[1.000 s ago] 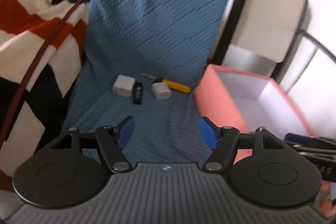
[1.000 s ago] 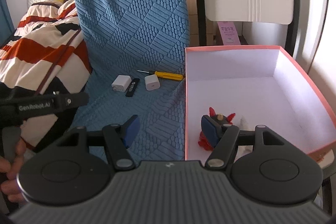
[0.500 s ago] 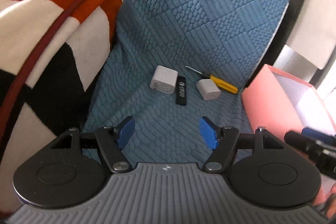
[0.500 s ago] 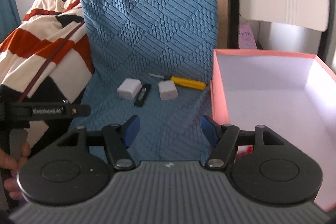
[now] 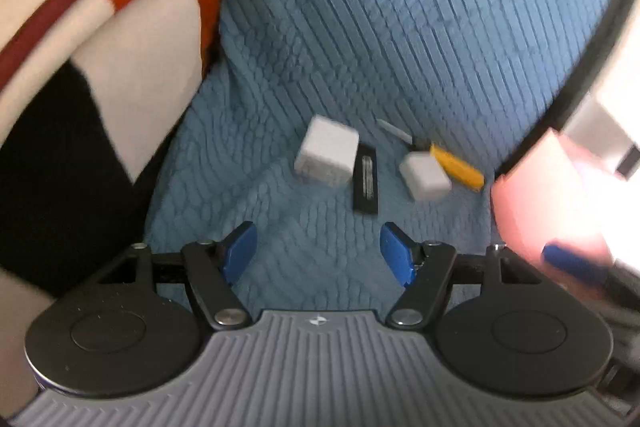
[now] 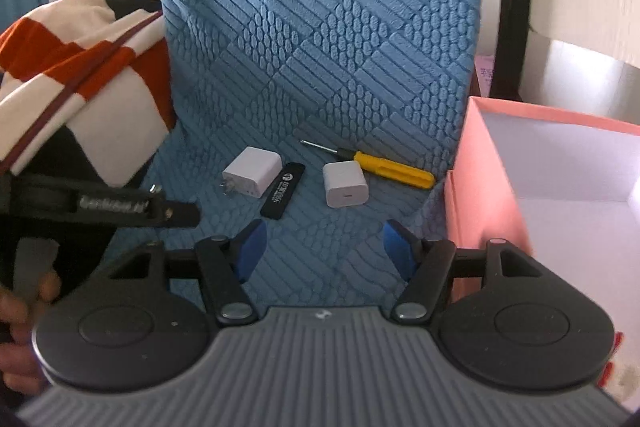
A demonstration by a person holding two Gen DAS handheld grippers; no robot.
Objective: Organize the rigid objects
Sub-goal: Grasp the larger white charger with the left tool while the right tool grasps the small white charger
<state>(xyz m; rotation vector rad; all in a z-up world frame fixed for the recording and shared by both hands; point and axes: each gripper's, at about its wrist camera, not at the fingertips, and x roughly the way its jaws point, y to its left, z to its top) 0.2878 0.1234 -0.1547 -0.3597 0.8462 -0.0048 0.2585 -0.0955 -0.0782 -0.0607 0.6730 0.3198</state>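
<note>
Blue quilt [image 6: 320, 47], chargers, screwdriver [image 6: 376, 165]

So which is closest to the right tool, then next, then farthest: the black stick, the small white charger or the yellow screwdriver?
From the right tool:
1. Black stick, just ahead, slightly left.
2. Small white charger, ahead, slightly right; nearly tied with the stick.
3. Yellow screwdriver, farthest, beside the pink box.
</note>
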